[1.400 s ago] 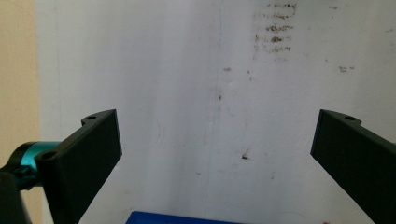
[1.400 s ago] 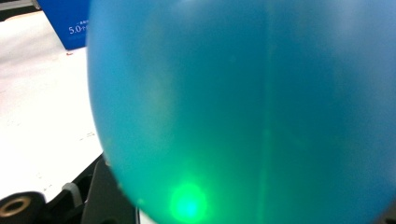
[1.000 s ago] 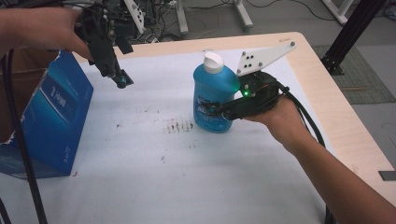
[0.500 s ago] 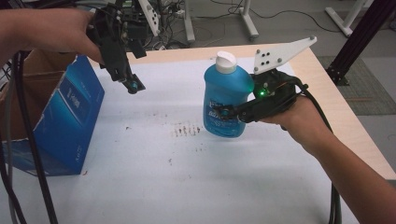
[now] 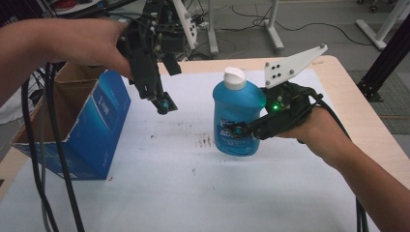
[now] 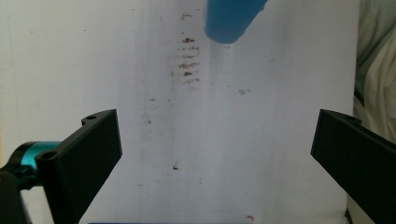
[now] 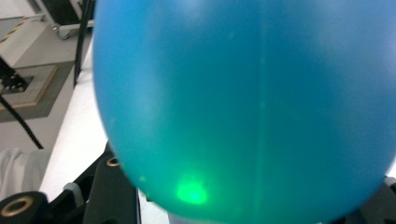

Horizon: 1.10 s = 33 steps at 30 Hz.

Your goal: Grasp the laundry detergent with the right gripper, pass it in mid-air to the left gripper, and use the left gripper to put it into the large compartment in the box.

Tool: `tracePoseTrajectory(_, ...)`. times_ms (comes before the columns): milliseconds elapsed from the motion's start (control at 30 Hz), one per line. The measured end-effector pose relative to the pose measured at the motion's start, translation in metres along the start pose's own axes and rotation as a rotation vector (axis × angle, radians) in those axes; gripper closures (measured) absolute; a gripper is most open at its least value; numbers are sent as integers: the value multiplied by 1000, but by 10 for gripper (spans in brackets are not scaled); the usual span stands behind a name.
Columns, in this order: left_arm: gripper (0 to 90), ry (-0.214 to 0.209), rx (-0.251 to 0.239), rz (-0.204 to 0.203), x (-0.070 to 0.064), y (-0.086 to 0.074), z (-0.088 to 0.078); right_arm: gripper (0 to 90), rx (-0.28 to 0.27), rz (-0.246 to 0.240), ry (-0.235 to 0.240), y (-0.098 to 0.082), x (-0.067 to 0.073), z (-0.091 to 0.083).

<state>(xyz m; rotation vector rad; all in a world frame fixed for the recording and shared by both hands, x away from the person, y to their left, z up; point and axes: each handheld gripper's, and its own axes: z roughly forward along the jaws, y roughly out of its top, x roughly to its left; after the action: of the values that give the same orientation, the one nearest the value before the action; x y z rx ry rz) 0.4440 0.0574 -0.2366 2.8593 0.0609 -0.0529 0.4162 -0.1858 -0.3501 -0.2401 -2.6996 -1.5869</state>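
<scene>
Right claw point(image 5: 241, 131) grips blue bottle point(image 5: 238, 116) upright, white cap point(image 5: 235, 77) up, apparently off worktop point(image 5: 159, 193); left claw point(image 5: 162, 104) wide, empty.

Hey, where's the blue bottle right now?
In the high view the blue bottle stands right of centre on the white table cover, clamped by the right gripper, right of the cardboard box.

Pale wooden table point(image 5: 358, 111) under white sheet point(image 5: 193, 193); grey floor point(image 5: 338, 19), metal stand legs point(image 5: 273, 29), loose cables beyond.
</scene>
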Motion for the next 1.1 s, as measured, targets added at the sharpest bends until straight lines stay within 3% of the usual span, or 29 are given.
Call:
tracePoseTrajectory(500,17,-19,22,20,-29,18,-4,446,51,-62,126,26,11,28)
tracePoseTrajectory(1100,18,-45,35,35,-36,31,2,446,73,-90,173,41,20,49)
